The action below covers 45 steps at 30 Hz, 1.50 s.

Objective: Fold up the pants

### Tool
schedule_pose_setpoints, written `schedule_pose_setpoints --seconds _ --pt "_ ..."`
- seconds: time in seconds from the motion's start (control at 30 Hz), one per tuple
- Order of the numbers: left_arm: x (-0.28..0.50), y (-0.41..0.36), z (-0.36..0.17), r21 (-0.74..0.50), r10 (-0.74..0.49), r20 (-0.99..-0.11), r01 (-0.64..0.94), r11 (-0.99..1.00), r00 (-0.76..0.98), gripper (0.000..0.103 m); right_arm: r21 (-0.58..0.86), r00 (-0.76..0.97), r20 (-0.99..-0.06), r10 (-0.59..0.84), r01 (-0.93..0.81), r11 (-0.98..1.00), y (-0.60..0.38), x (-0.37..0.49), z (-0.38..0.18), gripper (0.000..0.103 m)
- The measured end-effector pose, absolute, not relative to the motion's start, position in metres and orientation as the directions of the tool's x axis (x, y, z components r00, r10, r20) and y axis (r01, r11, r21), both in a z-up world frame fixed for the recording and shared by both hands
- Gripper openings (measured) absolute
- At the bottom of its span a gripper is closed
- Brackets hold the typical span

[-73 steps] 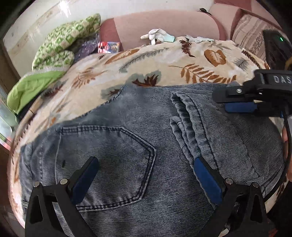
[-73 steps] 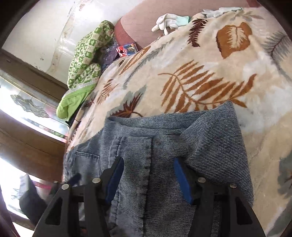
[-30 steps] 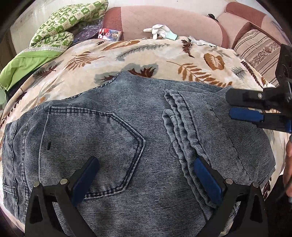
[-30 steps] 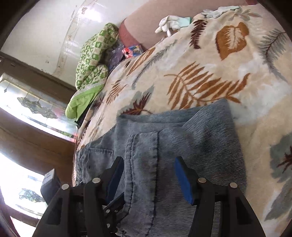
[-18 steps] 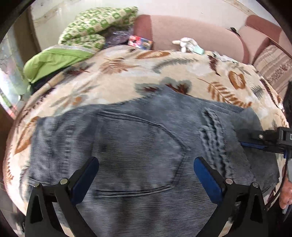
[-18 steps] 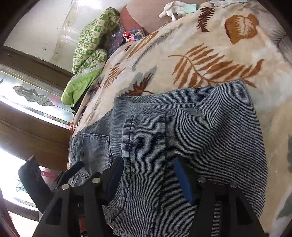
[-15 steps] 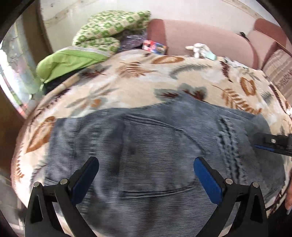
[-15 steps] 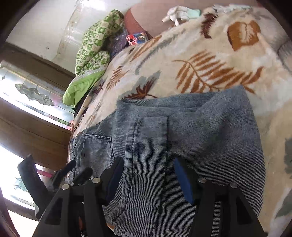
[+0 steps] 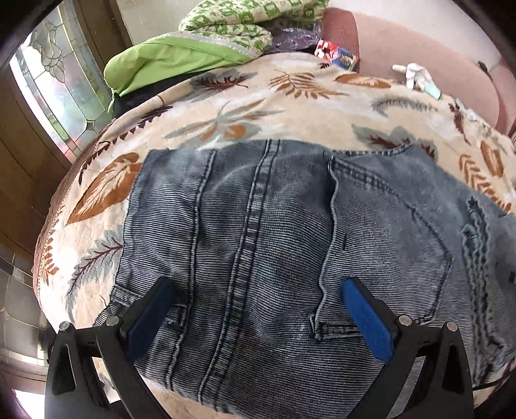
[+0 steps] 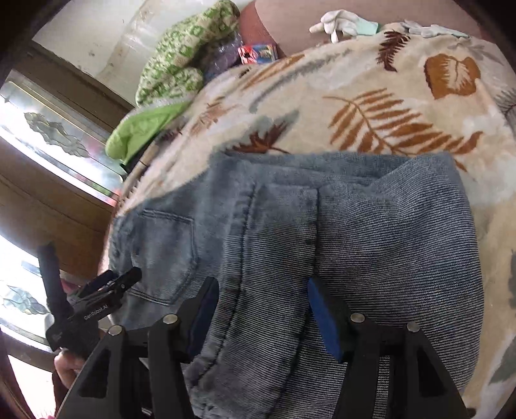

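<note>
Lying folded on the leaf-print blanket, seat side up: the jeans, back pocket and centre seam facing the left wrist camera, waistband end toward the near edge of the bed. Sitting already as a compact stack, judging by the doubled layers and the leg hem turned back across the top in the right wrist view; probably placed near the bed edge for easy reach from both sides.

Hovering over the waistband end with fingers spread wide and nothing between the blue pads: the left gripper. Likewise gaping above the folded leg layers, gripping no cloth: the right gripper. Seemingly lining up on opposite ends for a further fold or a smoothing pass, though not possible to tell which.

Being cut off by the frame: the near edge of the stack under both tools, so no counting of layers there. Falling into blur and fisheye stretch: the jeans' right side in the left view.

Resting farther out, well apart from the jeans: a green patterned quilt, a small colourful packet, a white glove on the pink sofa back.
</note>
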<state>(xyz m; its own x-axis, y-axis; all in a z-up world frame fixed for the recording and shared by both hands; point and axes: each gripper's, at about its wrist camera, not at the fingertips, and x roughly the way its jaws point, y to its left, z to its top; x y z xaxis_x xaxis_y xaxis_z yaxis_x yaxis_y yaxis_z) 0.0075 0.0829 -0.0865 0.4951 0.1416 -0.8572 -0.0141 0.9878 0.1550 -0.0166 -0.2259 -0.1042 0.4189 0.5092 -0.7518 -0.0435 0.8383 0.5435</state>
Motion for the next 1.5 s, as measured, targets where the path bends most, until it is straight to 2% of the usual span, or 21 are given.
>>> schedule_pose_setpoints --seconds 0.27,0.67,0.93,1.1,1.23,1.4,1.5 --pt "0.005 0.09 -0.082 0.114 0.116 -0.861 -0.036 0.993 0.496 0.103 0.529 0.445 -0.743 0.501 -0.068 0.846 -0.224 -0.02 -0.099 0.065" --pt "-0.006 0.121 -0.034 0.075 0.156 -0.783 -0.159 0.984 0.601 0.103 0.508 0.609 -0.597 0.523 -0.219 0.833 -0.215 -0.045 -0.055 0.065" --pt "-0.006 0.143 -0.038 0.069 0.193 -0.806 -0.235 0.97 0.559 0.103 0.477 0.608 -0.567 0.556 -0.308 0.823 -0.2 -0.056 -0.043 0.065" --pt "-0.005 0.151 -0.048 0.068 0.206 -0.83 -0.272 0.96 0.518 0.103 0.397 0.591 -0.599 0.54 -0.366 0.842 -0.178 -0.063 -0.044 0.065" --pt "-0.001 0.146 -0.063 0.127 0.228 -0.856 -0.238 0.963 0.464 0.103 0.362 0.537 -0.679 0.501 -0.348 0.865 -0.167 -0.058 -0.058 0.065" --pt "0.001 0.137 -0.081 0.16 0.228 -0.87 -0.187 0.969 0.436 0.103 0.394 0.435 -0.775 0.458 -0.234 0.889 -0.175 -0.042 -0.09 0.065" --pt "0.003 0.138 -0.082 0.147 0.209 -0.879 -0.173 0.974 0.428 0.103 0.416 0.424 -0.772 0.473 -0.226 0.881 -0.18 -0.042 -0.093 0.065"
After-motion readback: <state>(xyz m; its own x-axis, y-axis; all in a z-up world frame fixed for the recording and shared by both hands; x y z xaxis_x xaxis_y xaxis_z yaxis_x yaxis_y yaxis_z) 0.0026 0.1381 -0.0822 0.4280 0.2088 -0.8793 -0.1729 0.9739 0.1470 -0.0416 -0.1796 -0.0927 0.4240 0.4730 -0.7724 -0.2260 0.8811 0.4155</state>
